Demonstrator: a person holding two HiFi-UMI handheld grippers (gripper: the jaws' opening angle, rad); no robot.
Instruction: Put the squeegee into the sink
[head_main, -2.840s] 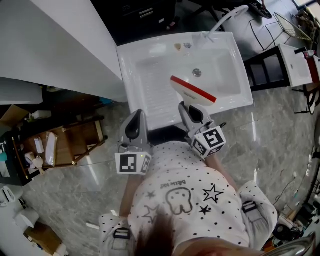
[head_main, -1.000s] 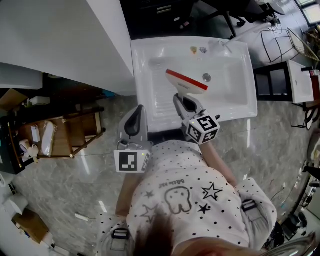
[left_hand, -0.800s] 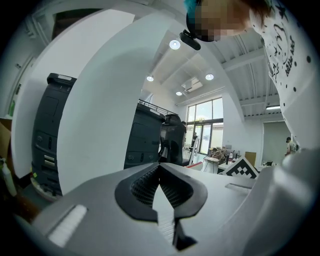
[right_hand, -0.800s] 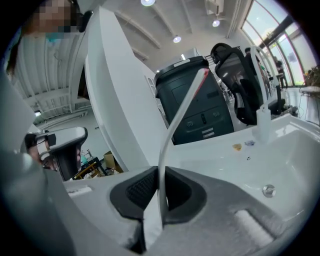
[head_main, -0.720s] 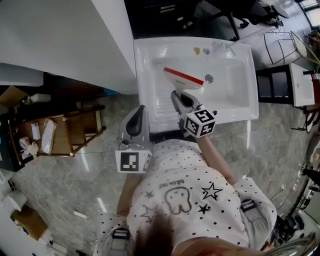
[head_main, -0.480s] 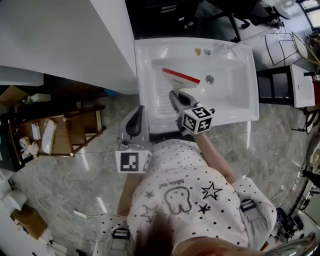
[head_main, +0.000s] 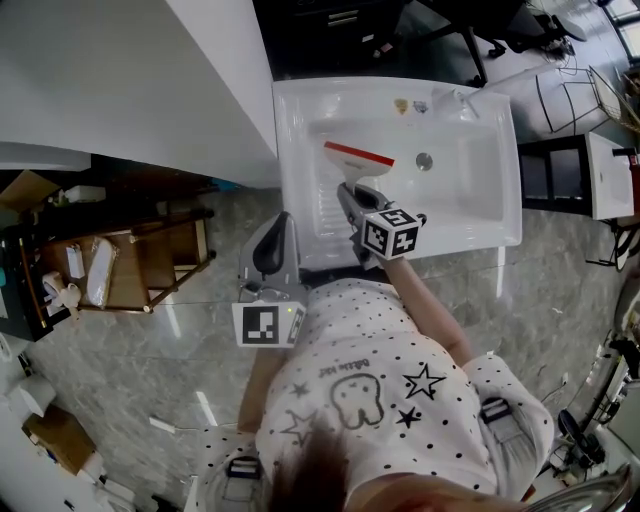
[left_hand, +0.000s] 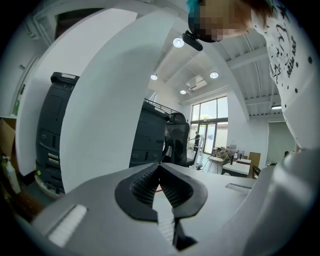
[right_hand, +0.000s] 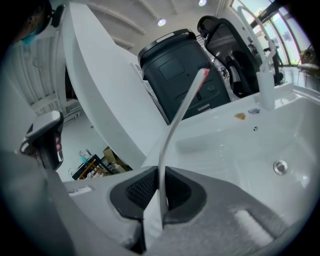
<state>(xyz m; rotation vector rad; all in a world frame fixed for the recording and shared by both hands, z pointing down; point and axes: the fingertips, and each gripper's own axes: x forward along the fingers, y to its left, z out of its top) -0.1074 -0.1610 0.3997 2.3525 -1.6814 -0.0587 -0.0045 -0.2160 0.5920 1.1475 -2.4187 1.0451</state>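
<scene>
The white sink (head_main: 508, 170) stands before me, its drain (head_main: 424, 160) in the basin and a ribbed drainboard (head_main: 325, 205) to my left. Two small bits (head_main: 401, 104), perhaps scraps or stickers, lie on its back ledge beside the tap (head_main: 455, 98). I stand on a grey marbled floor (head_main: 170, 370), which also bears a wooden rack (head_main: 150, 270).

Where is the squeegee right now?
Head view: the squeegee is clamped in the right tool, over the left half of the white sink, with its red blade left of the drain.
</scene>
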